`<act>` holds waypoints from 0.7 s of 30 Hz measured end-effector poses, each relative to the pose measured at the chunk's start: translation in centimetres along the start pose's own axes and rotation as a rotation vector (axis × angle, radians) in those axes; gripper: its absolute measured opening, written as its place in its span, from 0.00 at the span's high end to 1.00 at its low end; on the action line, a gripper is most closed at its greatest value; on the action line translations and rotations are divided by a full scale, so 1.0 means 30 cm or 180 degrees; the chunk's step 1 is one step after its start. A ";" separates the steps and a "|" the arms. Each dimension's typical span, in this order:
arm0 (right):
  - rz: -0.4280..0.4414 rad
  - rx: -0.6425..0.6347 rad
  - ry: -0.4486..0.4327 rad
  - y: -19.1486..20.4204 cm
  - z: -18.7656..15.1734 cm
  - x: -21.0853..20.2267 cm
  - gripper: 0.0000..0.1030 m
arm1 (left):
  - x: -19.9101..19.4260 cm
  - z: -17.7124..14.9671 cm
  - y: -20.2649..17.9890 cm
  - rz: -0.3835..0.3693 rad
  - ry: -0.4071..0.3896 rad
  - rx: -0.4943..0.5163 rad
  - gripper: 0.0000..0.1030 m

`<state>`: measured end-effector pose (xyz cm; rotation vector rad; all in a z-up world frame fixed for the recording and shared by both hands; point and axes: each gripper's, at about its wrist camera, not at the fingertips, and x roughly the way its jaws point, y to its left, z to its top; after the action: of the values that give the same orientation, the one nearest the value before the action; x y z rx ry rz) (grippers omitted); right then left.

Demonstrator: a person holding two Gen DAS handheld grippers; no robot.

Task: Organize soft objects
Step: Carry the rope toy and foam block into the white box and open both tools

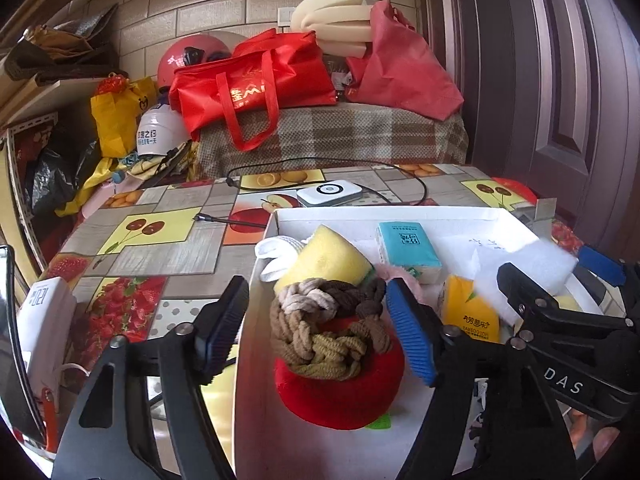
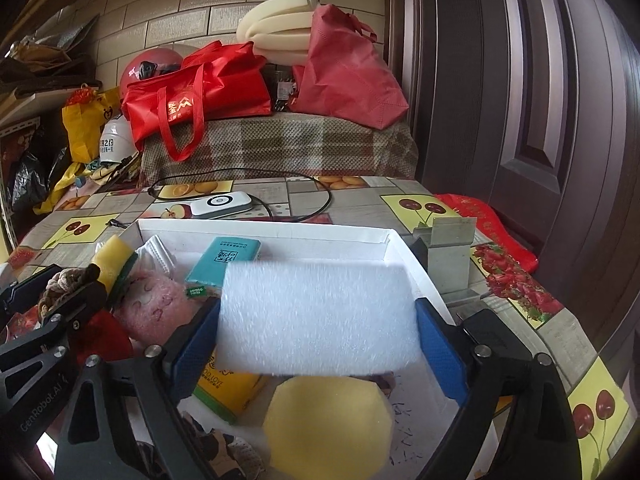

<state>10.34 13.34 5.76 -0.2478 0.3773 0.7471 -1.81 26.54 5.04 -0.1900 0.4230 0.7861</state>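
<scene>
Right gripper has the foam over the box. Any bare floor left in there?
Bare: far right of the box, between teal pack and right wall, beyond the foam. Left half is crowded: sponge, pink plush, braided rings. Yellow pad fills the near floor.

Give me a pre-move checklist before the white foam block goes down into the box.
1. Right gripper shut on the white foam block, blue pads on both ends: ok.
2. Block over the white box, not outside it: ok.
3. Bare spot under the block: not ok; a yellow round sponge and a yellow tissue pack lie below.
4. Left gripper out of the way: ok; its jaws stand open around the braided hair ties at the box's left end.
5. Left jaws touching the ties: cannot tell.
6. Teal tissue pack clear of the block: ok, farther back.
</scene>
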 end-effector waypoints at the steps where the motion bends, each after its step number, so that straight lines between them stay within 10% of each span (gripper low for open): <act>1: -0.0022 0.0002 -0.0023 0.000 -0.001 -0.005 0.00 | -0.010 -0.002 0.002 0.0008 -0.0049 -0.0020 0.15; 4: -0.0059 0.0052 -0.0049 -0.011 -0.001 -0.009 0.00 | -0.033 -0.006 -0.003 0.0024 -0.0169 0.0000 0.00; 21: -0.0042 0.0171 -0.0419 -0.040 -0.016 -0.089 0.00 | -0.115 -0.026 0.036 0.0076 -0.0420 -0.0129 0.00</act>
<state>9.27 10.69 6.53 -0.1494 0.2702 0.7350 -4.98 24.84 5.84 -0.1702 0.2853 0.8260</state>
